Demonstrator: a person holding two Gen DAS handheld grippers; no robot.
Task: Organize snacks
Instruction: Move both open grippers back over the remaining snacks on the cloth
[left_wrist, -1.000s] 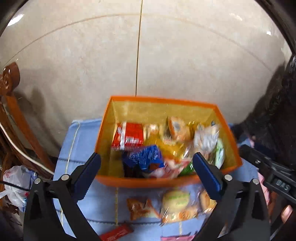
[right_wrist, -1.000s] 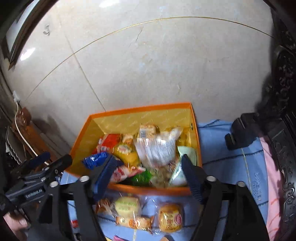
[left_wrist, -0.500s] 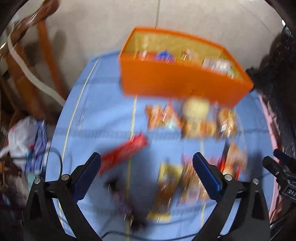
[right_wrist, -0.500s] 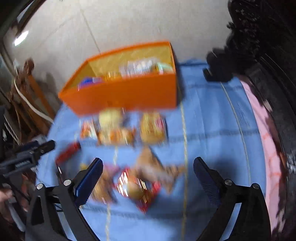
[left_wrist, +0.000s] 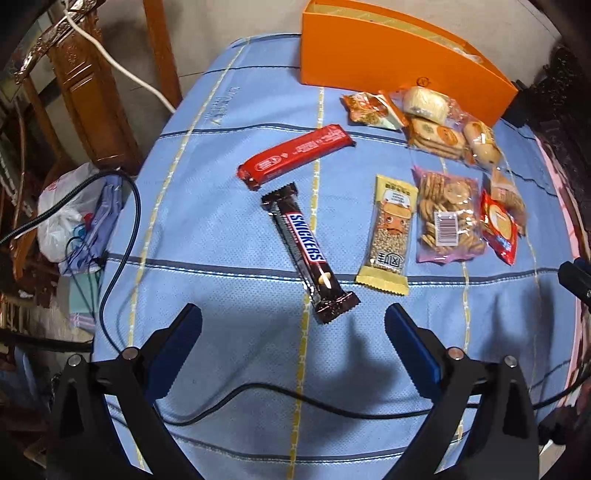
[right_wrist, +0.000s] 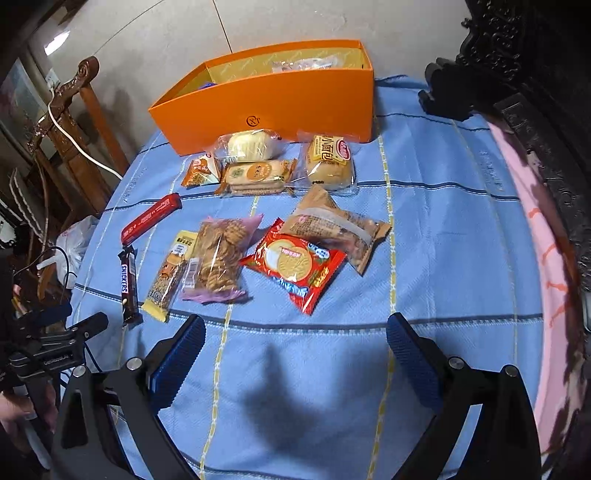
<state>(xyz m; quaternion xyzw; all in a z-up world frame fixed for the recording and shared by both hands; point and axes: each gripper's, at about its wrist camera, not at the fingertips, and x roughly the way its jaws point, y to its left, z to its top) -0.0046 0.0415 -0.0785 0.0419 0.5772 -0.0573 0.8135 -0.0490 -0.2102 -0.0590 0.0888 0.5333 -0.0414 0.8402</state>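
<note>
An orange box (right_wrist: 266, 107) with snacks inside stands at the far edge of the blue tablecloth (right_wrist: 424, 229). Several loose snacks lie in front of it: a Snickers bar (left_wrist: 308, 251), a red bar (left_wrist: 295, 151), a yellow grain bar (left_wrist: 389, 236), a bag of small biscuits (left_wrist: 447, 218), a red cookie pack (right_wrist: 295, 269), a brown bag (right_wrist: 332, 225) and wrapped buns (right_wrist: 328, 162). My left gripper (left_wrist: 293, 325) stands open just short of the Snickers bar's near end. My right gripper (right_wrist: 295, 332) is wide open over bare cloth, short of the red cookie pack. Neither holds anything.
A black cable (left_wrist: 295, 402) crosses the cloth near the left gripper. Carved wooden furniture (left_wrist: 85, 85) and a white plastic bag (left_wrist: 66, 218) sit off the table's left. Dark carved wood (right_wrist: 517, 66) borders the right side. The left gripper's body (right_wrist: 48, 354) shows at the right view's lower left.
Both grippers have pulled back from above the orange box and dropped toward the cloth. The box now sits far off, and the loose snacks lie ahead of the fingers. The right jaws spread wider.
</note>
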